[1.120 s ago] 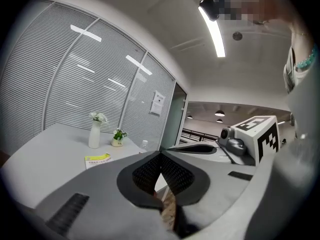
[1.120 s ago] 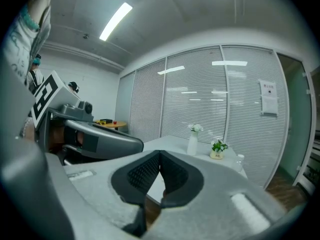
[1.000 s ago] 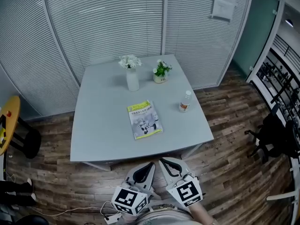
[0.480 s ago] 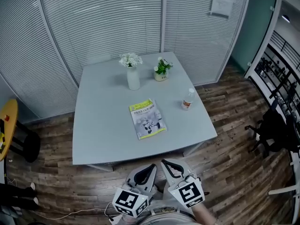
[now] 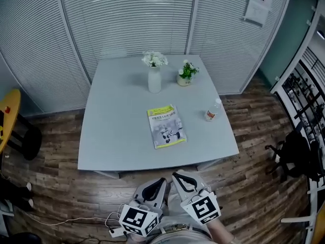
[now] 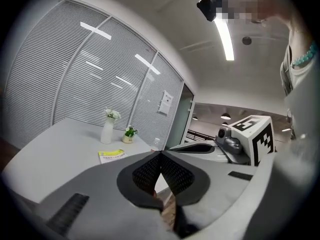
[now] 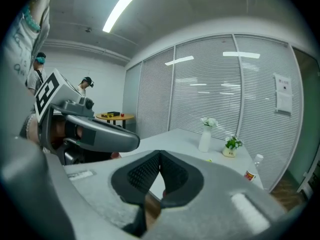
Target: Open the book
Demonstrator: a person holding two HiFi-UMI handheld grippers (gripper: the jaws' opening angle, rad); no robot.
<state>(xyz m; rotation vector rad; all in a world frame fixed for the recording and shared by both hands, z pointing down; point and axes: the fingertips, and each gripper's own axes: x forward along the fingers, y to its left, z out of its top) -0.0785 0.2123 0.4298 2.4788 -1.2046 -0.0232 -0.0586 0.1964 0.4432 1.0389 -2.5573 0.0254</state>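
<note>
the book (image 5: 166, 126) now sits slightly further right in the head view, closed and flat on the bench (image 5: 111, 136), well apart from both claws. left claw (image 6: 160, 153) and right claw (image 7: 159, 154) are clenched and empty. best to reach in, pin the spine side and lift the cover's free edge. which edge is the spine is too small to tell.

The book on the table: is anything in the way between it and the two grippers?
Nothing visible. Only bare table and floor lie between the closed book and the left gripper and right gripper, both shut and empty. Vase and plant stand beyond the book, the bottle to its right.
</note>
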